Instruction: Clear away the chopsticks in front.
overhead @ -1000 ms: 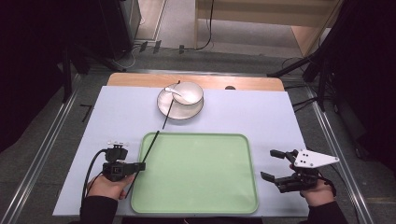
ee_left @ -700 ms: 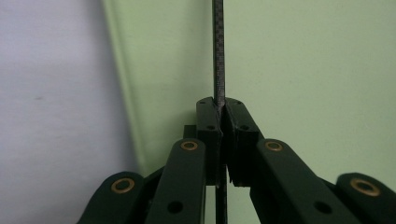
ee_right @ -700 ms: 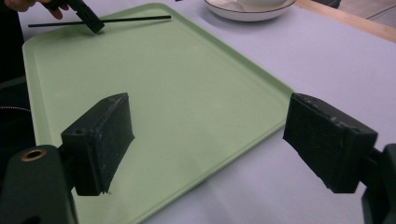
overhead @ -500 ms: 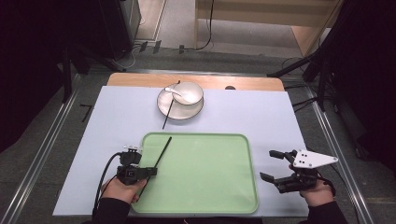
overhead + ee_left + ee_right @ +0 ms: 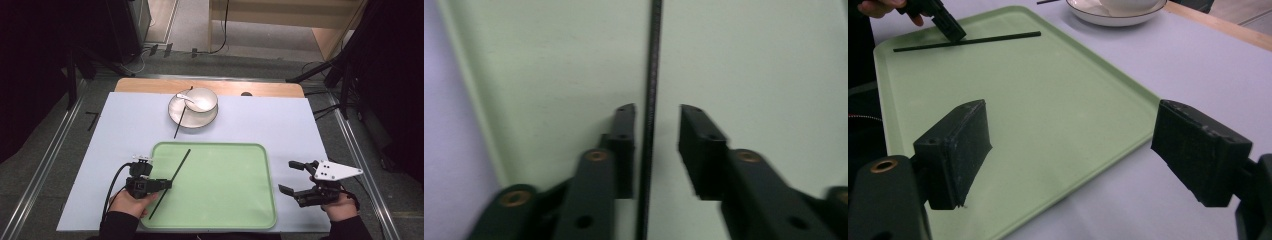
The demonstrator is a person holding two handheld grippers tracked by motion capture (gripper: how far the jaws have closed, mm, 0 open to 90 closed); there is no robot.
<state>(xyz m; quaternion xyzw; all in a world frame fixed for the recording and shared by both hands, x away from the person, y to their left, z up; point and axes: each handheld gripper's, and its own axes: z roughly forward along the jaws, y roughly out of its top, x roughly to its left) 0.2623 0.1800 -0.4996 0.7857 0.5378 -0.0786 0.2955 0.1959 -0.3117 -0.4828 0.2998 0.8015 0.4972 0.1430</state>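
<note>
Putting the black chopstick [image 5: 170,183] down on the green tray [image 5: 225,200] looks like the job right now. The stick lies on the tray near its 9 o'clock side. One tip points up toward 1 o'clock and the other points down toward 7 o'clock, close to the tray's edge.

The left gripper [image 5: 165,184] sits right at the middle of the stick. In the left gripper view, the chopstick [image 5: 651,100] runs straight up between the two black jaws. The jaws stand a little apart. One jaw is just beside the stick, maybe touching it, and the other has a gap. So I think the stick is let go, or nearly so.

To do this well, I think the hand should open the jaws a bit more first. Then it should lift straight up, not sideways. A sideways pull could roll the stick or push it off the tray edge, because the low tip is so near the rim.

The right gripper [image 5: 297,182] waits at the tray's 3 o'clock side, off the tray, with its jaws wide apart and holding nothing.

A second chopstick [image 5: 180,120] leans on the plate [image 5: 176,114] under the white bowl [image 5: 202,99] at 12 o'clock. A spoon [image 5: 186,97] rests in the bowl. That stick may be next, so a gentle pick near its middle seems best.
</note>
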